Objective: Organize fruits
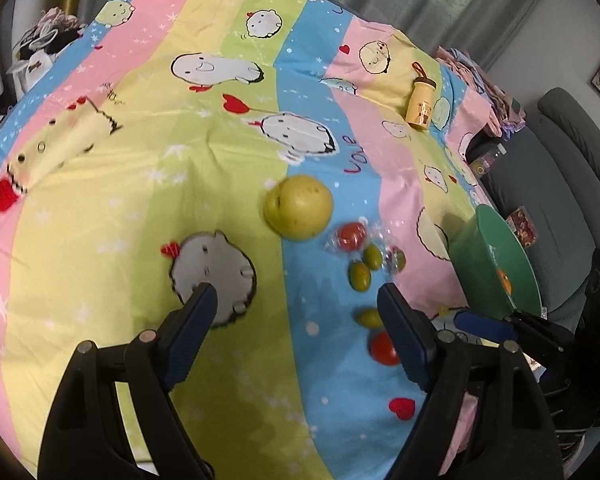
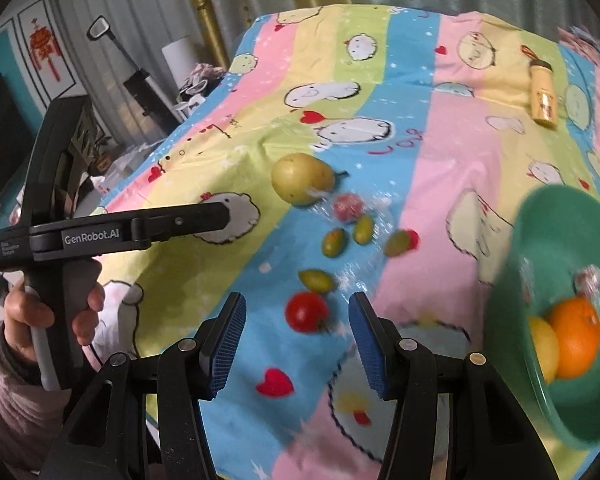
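On the striped cartoon bedsheet (image 1: 100, 208) lie a yellow-green pear (image 1: 300, 206), a wrapped red tomato (image 1: 352, 236), small green fruits (image 1: 359, 275) and a bare red tomato (image 1: 384, 348). My left gripper (image 1: 298, 298) hovers open over the sheet, nothing between its fingers; the pear lies just beyond it. My right gripper (image 2: 296, 314) is open above the bare tomato (image 2: 306, 312), which shows between its fingertips without touching the pads. A green bowl (image 2: 540, 240) at the right holds an orange (image 2: 574, 340) and a lemon (image 2: 544, 348).
A small yellow bottle (image 1: 422, 104) lies at the far right of the sheet. Clear plastic wrap (image 2: 364, 208) is spread around the small fruits. A hand (image 2: 52, 312) holds the left gripper (image 2: 220, 216). A grey sofa (image 1: 572, 184) stands past the bed's right edge.
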Demonstrator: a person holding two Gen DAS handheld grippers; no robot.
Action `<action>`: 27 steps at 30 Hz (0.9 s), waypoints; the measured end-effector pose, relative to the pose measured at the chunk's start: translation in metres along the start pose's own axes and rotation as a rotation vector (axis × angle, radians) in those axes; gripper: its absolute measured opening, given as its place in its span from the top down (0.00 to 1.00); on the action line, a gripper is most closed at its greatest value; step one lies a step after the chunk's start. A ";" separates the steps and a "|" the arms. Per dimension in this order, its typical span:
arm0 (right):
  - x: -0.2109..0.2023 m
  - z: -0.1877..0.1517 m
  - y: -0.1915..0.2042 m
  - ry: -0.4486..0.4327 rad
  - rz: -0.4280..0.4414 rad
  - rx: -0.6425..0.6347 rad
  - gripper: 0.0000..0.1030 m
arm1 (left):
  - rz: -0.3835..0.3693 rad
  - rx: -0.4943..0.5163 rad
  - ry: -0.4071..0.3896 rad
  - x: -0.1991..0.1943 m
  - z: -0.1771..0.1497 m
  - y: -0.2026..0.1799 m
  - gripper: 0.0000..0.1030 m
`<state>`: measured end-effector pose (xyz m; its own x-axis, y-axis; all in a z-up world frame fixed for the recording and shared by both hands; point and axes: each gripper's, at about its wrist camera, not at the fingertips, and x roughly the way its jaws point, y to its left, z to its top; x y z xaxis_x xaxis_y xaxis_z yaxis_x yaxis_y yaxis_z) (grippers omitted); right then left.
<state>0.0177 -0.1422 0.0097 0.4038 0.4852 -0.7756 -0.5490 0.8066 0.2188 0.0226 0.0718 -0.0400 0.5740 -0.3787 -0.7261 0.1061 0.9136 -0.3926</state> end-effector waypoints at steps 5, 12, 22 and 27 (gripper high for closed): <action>0.019 0.025 0.009 0.011 0.022 -0.002 0.47 | -0.038 -0.011 0.040 0.009 0.022 0.005 0.21; 0.058 0.064 0.012 0.037 0.013 0.017 0.47 | -0.070 -0.020 0.062 0.028 0.052 0.007 0.22; 0.100 0.090 -0.002 0.106 -0.005 0.082 0.47 | -0.081 -0.002 0.116 0.063 0.069 0.009 0.24; 0.114 0.097 -0.004 0.137 -0.025 0.079 0.47 | -0.088 -0.013 0.147 0.076 0.070 0.010 0.28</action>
<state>0.1371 -0.0577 -0.0222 0.3097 0.4181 -0.8540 -0.4787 0.8446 0.2399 0.1240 0.0625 -0.0596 0.4378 -0.4753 -0.7632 0.1392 0.8745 -0.4647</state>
